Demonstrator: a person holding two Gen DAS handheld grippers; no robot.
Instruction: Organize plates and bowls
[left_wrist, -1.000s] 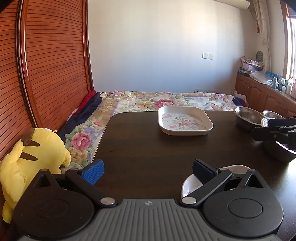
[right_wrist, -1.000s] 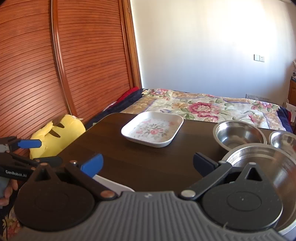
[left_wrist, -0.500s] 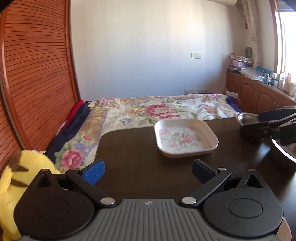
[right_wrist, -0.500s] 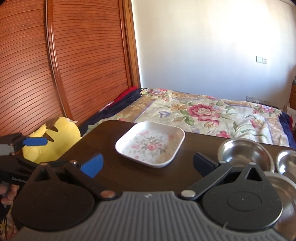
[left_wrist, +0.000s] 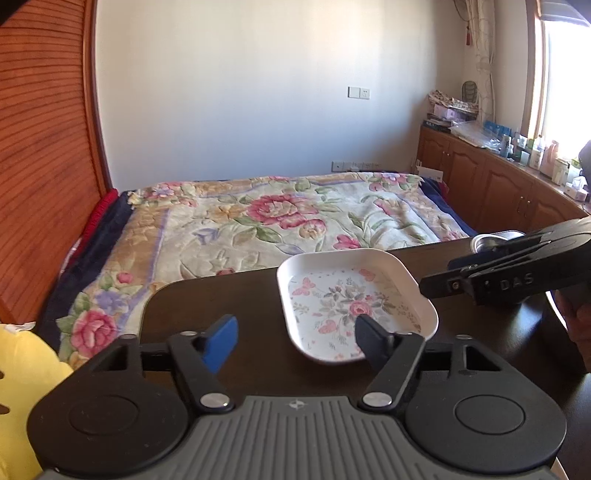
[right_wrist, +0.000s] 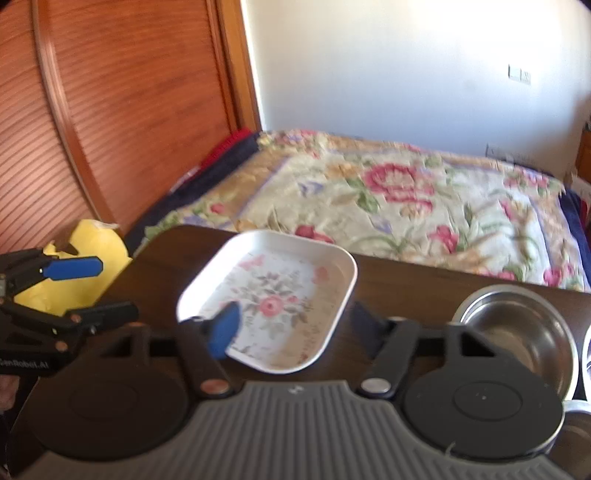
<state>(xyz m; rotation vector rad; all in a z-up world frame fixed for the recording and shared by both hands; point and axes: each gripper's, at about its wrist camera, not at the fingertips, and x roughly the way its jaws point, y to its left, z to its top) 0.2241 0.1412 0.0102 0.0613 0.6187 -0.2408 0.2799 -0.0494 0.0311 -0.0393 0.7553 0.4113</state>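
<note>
A white square plate with a flower print (left_wrist: 351, 299) lies on the dark table (left_wrist: 229, 302); it also shows in the right wrist view (right_wrist: 273, 299). My left gripper (left_wrist: 295, 343) is open and empty, its right finger over the plate's near edge. My right gripper (right_wrist: 295, 328) is open and empty, just short of the plate's near rim. A steel bowl (right_wrist: 517, 328) sits right of the plate, and its rim shows in the left wrist view (left_wrist: 491, 240). Part of another steel bowl (right_wrist: 587, 354) is at the right edge.
A bed with a floral cover (left_wrist: 280, 221) lies beyond the table's far edge. A yellow plush toy (right_wrist: 88, 266) sits left of the table. A slatted wooden door (right_wrist: 110, 110) stands on the left, and wooden cabinets (left_wrist: 498, 184) line the right wall.
Both grippers have moved forward towards the flowered plate, which now looks larger and closer. The white dish seen near the left gripper one second ago is out of view.
</note>
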